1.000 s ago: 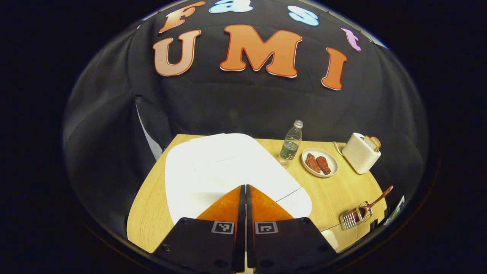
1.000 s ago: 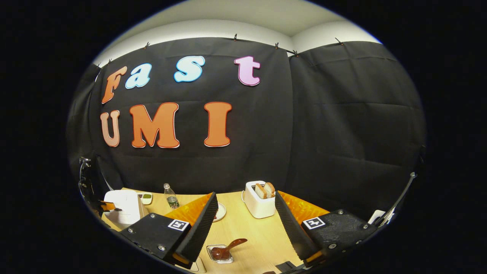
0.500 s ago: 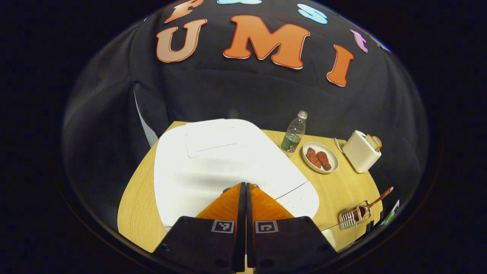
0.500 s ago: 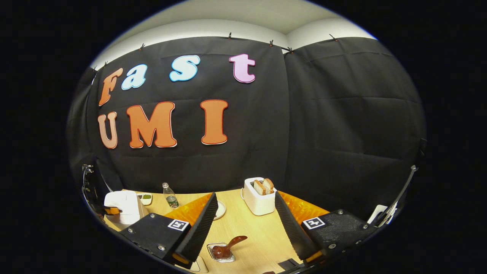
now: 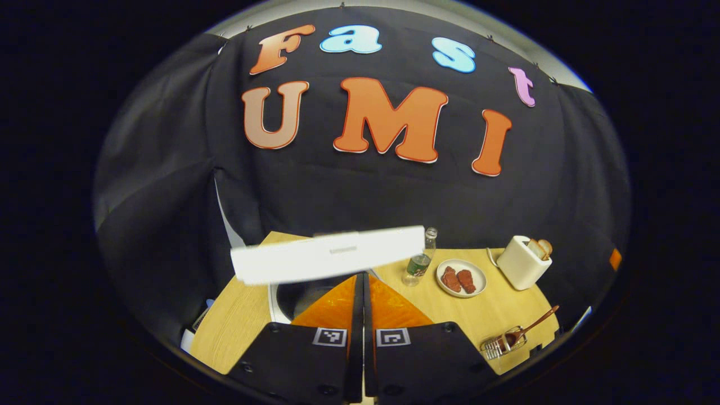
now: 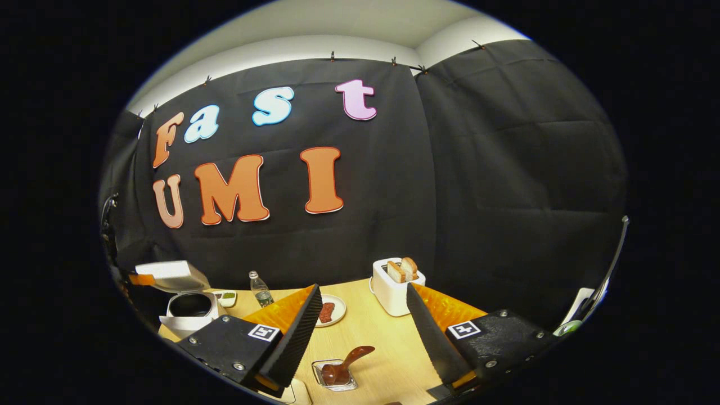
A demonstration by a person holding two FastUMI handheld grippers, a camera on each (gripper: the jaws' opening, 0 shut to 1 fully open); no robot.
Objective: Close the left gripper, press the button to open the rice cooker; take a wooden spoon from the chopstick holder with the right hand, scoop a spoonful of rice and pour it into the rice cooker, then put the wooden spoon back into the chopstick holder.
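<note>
The white rice cooker [image 6: 185, 315] stands open at the table's left end, its dark inner pot [image 5: 295, 295] showing. Its lid [image 5: 329, 254] is raised and seen edge-on just above my left gripper [image 5: 360, 277]. That gripper is shut with nothing between its fingers and hovers over the pot's front rim. A wooden spoon [image 6: 344, 367] rests bowl-down in the wire chopstick holder [image 6: 335, 378], low between the fingers of my right gripper [image 6: 363, 289], which is open and held above the table. In the left gripper view the spoon [image 5: 529, 329] and holder [image 5: 496, 347] sit at the far right.
On the wooden table [image 6: 371, 332] stand a white toaster [image 6: 396, 279] with bread slices, a plate [image 5: 461, 277] with two reddish pieces of food and a clear water bottle [image 5: 419, 260]. A small dish [image 6: 228, 297] with something green lies behind the cooker.
The rice cooker's lid has swung up from flat to open, baring the pot. My left gripper has lifted and drawn back from the cooker's top. The right gripper has barely shifted.
</note>
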